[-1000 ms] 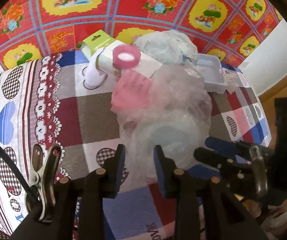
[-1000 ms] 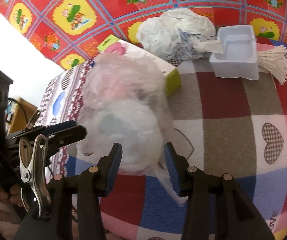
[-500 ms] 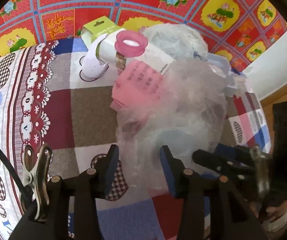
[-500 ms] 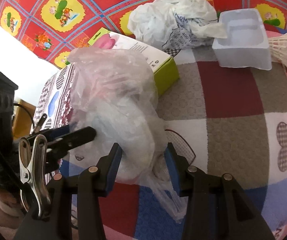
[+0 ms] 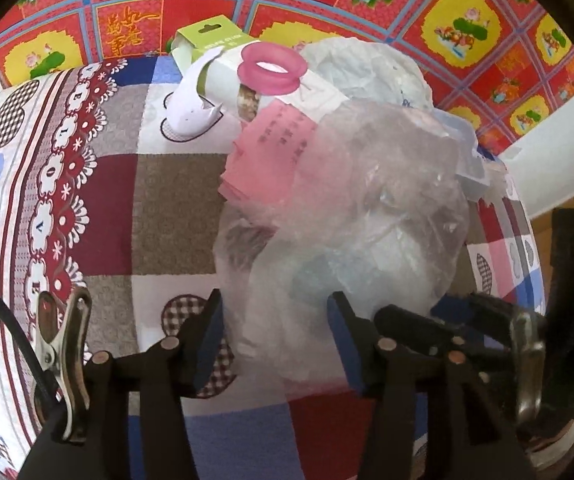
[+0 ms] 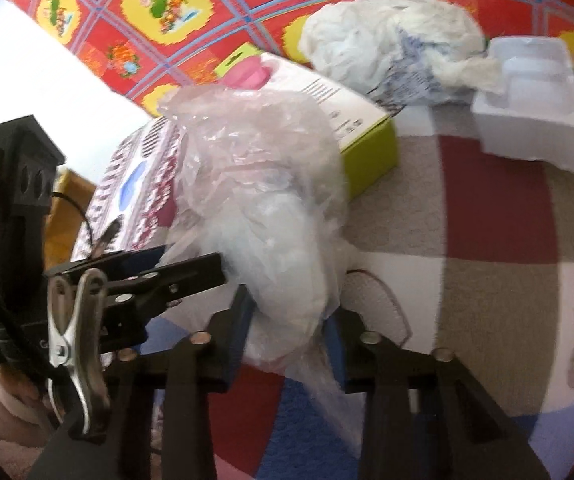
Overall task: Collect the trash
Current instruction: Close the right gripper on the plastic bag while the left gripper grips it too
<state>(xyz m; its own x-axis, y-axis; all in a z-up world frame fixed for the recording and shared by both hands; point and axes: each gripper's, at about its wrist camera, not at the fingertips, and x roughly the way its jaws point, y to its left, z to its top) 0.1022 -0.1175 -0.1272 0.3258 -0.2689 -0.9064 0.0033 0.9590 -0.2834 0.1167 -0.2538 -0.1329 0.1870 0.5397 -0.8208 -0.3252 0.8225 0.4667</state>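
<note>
Bag (image 6: 263, 216) of clear plastic between both grippers' fingers, upright on tablecloth (image 5: 175, 208). Right gripper (image 6: 289, 320) closing onto its bottom; left gripper (image 5: 273, 336) opening, unclenched, likely to pass hold. Box (image 6: 363, 144) just beyond.

Left tongs (image 5: 273, 336) pitched steeply down, jaws opening, pads clear of the clear bag (image 5: 351, 216) between them. Right tongs (image 6: 289, 320) angled down, jaws closing onto it.

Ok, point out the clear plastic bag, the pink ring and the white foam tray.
clear plastic bag (image 5: 367, 216): left wrist view, crinkled middle.
pink ring (image 5: 271, 69): left wrist view, front rim.
white foam tray (image 6: 535, 136): right wrist view, near outer wall.
</note>
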